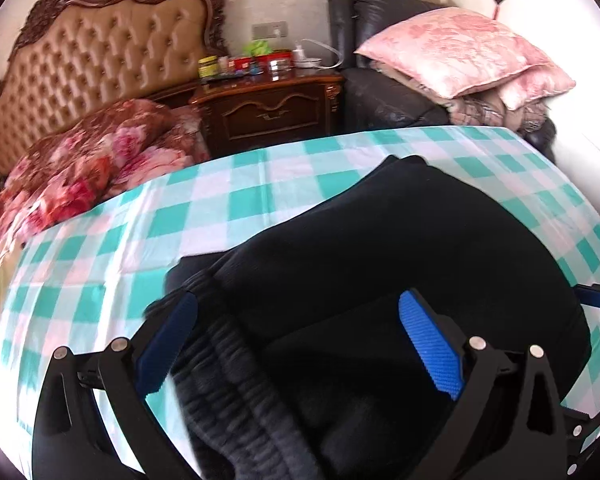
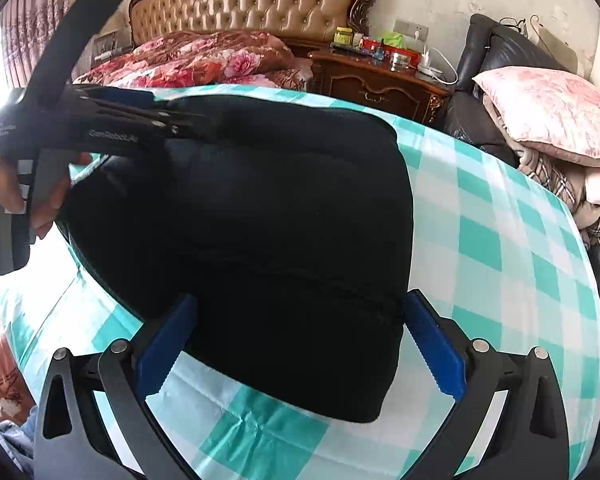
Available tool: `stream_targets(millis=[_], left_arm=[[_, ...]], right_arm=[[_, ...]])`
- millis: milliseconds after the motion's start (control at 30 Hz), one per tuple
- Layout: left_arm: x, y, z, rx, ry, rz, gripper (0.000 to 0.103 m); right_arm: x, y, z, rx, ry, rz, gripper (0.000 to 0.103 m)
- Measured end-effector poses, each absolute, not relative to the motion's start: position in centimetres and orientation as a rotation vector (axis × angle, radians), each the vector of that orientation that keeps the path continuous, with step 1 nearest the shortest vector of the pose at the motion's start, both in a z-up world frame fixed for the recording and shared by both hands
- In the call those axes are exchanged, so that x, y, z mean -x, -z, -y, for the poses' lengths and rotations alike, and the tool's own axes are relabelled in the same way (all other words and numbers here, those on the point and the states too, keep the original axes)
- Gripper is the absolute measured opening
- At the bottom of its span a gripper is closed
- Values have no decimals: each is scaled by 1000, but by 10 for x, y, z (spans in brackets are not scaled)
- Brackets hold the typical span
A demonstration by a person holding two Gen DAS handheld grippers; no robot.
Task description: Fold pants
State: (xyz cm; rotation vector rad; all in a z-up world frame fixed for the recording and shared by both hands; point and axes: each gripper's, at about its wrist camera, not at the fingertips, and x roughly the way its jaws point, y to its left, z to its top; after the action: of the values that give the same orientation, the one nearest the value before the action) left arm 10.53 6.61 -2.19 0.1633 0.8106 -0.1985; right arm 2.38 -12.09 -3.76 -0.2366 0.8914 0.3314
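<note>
Pants (image 2: 260,208) lie as a dark folded bundle on the checked sheet (image 2: 500,240), directly under both grippers

Left gripper (image 1: 300,344): jaws spread wide, nothing between the pads. Ribbed waistband (image 1: 236,380) runs from 6 o'clock toward 11 o'clock between the jaws, closer to the left pad. Main body of the bundle extends from the jaws toward 1 o'clock. Whether the fingertips touch the cloth cannot be told

Right gripper (image 2: 300,340): jaws spread wide, straddling the near corner of the bundle, one pad at each side of the cloth. No grip is made. The bundle extends from 12 o'clock toward 10 o'clock, where the left gripper sits over its far edge

Governing relation: in the right view the long axis of the bundle runs from 5 o'clock to 11 o'clock, and each gripper is stationed at one end. The right gripper is nearer the free folded corner; the left is nearer the waistband

Judged stage: late, with one more fold or a flattening press likely remaining

Surroundings: quilt (image 1: 80,176) at 10 o'clock, nightstand (image 1: 268,108) at 12 o'clock, pillow (image 1: 460,52) at 1 o'clock
</note>
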Motion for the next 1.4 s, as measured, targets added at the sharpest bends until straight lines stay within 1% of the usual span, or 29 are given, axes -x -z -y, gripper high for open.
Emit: stream_targets(millis=[167, 300, 467, 567, 667, 700, 800, 867, 967, 1200, 1400], left_arm=[[-87, 15, -80, -135, 112, -820, 101], [-61, -5, -89, -150, -15, -789, 101], [-25, -48, -101, -126, -136, -693, 101], [-5, -77, -101, -112, -161, -646, 101], [9, -102, -92, -142, -205, -609, 101], [13, -108, -88, -154, -214, -606, 101], [25, -119, -81, -121, -194, -620, 101], [32, -121, -83, -39, -145, -647, 101], [43, -117, -81, 28, -123, -666, 101], [58, -93, -74, -2, -217, -715, 101], [67, -62, -63, -116, -271, -727, 101]], right_arm=[[-23, 40, 133, 164, -341, -970, 98], [-20, 24, 155, 58, -308, -989, 98], [-33, -20, 201, -174, -153, -976, 98], [-34, -57, 210, -238, -89, -899, 98], [-26, -88, 205, -231, -124, -806, 98], [-20, -100, 198, -186, -119, -770, 98], [-9, -111, 180, -63, -107, -749, 98], [3, -113, 170, -13, -92, -722, 98], [16, -105, 160, -6, -109, -736, 98], [39, -72, 143, -11, -106, -785, 98], [50, -48, 134, 22, -95, -827, 98]])
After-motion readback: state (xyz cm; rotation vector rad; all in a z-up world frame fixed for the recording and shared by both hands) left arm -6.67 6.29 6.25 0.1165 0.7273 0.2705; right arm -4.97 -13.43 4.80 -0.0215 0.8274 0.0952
